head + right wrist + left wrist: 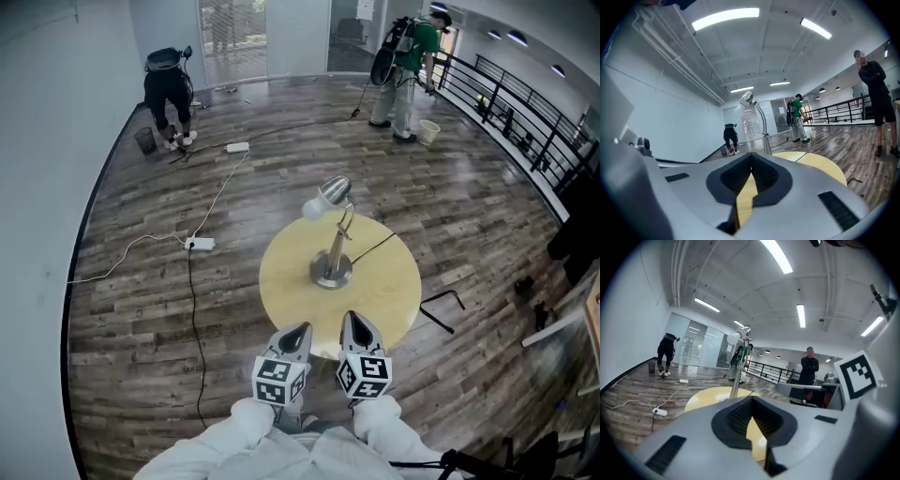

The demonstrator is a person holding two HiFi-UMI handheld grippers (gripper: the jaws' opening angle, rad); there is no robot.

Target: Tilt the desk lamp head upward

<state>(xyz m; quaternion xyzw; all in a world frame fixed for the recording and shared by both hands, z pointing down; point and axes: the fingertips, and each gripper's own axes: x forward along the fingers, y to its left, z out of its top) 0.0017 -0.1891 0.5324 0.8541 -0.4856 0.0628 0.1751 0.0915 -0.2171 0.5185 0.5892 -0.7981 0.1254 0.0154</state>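
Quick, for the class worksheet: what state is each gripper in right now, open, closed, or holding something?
Left gripper: closed, holding nothing.
Right gripper: closed, holding nothing.

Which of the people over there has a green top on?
The person in green, standing beside the black railing. The other two wear black: the bending person and the person with arms crossed.

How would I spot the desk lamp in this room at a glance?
Look for the round yellow table on the wood floor. The desk lamp stands at its centre: a round silver base, slim stem and pale-fronted head, the only object standing there.
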